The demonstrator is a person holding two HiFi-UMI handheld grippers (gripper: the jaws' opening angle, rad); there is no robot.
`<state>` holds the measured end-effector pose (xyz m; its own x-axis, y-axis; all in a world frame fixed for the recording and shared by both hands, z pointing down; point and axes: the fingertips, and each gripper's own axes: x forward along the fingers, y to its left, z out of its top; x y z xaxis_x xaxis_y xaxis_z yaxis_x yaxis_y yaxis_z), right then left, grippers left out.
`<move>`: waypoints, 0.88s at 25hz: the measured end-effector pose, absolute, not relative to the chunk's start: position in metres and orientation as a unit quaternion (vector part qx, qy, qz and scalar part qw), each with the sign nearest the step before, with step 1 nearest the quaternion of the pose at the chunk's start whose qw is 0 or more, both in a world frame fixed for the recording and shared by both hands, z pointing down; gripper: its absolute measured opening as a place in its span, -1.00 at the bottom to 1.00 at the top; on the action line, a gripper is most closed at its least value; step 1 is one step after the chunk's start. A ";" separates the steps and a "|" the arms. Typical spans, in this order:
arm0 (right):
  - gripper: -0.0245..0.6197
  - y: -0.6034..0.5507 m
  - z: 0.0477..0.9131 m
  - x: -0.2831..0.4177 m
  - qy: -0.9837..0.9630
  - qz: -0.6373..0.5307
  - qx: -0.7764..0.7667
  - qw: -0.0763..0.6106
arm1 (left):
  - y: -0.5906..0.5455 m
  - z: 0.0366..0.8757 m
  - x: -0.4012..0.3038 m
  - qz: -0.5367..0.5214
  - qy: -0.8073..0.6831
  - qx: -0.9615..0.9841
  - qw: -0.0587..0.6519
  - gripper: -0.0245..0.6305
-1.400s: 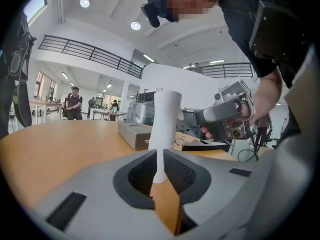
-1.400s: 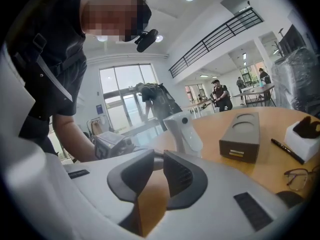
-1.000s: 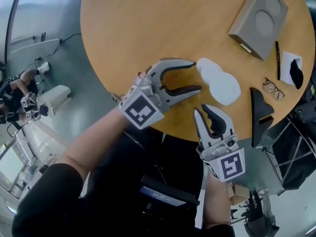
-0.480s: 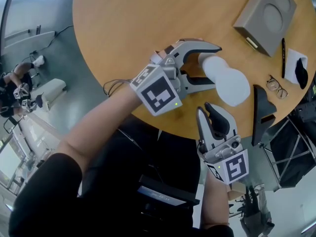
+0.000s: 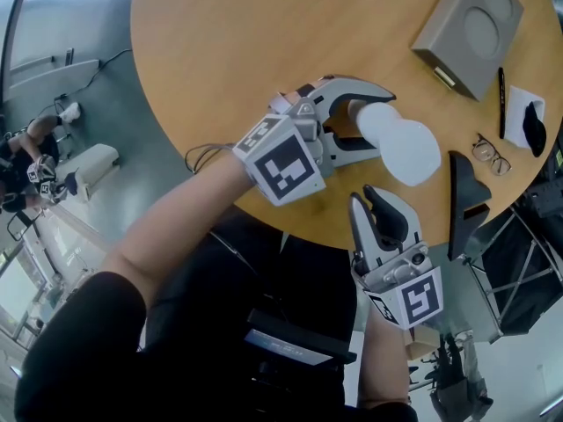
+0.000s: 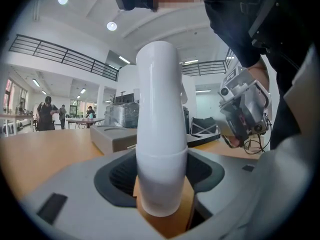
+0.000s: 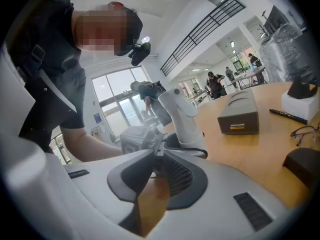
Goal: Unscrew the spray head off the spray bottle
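Note:
A white spray bottle (image 5: pixel 400 148) stands upright on the round wooden table (image 5: pixel 264 51), near its front edge. My left gripper (image 5: pixel 385 120) reaches in from the left and has its jaws round the bottle's lower body. In the left gripper view the bottle (image 6: pixel 159 134) fills the gap and both dark pads lie against its sides; the jaws have just been closing on it. My right gripper (image 5: pixel 368 196) hovers at the table's edge just in front of the bottle, shut, with nothing between its pads. From the right gripper view the bottle (image 7: pixel 184 121) rises beyond the jaws, spray head on top.
A grey box (image 5: pixel 466 29) lies at the back right, with a pen (image 5: pixel 501 90), a white block with a black piece (image 5: pixel 528 117), glasses (image 5: pixel 486 152) and a black wedge (image 5: pixel 466 200) along the right edge. A cable (image 5: pixel 202 156) hangs off the left rim.
My left gripper has moved right across the table from beside the bottle to around its lower body. The right gripper has stayed where it was, shut.

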<state>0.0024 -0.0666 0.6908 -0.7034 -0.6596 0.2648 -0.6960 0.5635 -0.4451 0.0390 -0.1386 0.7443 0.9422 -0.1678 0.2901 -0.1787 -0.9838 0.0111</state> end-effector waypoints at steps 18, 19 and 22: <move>-0.71 -0.068 0.520 -0.032 -0.910 0.193 0.366 0.027 | -0.142 0.581 -0.020 0.117 -0.126 0.984 0.052 0.02; -0.71 -0.066 0.510 -0.035 -0.911 0.190 0.364 0.027 | -0.139 0.570 -0.025 0.120 -0.126 0.983 0.051 0.02; -0.71 -0.060 0.476 -0.046 -0.915 0.172 0.364 0.032 | -0.131 0.535 -0.037 0.123 -0.123 0.984 0.047 0.02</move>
<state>-0.0461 -0.0604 0.4763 -0.7332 -0.6545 0.1846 -0.6768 0.6758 -0.2920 -0.0374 -0.1309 0.5349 0.9392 -0.2310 0.2541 -0.2542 -0.9652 0.0621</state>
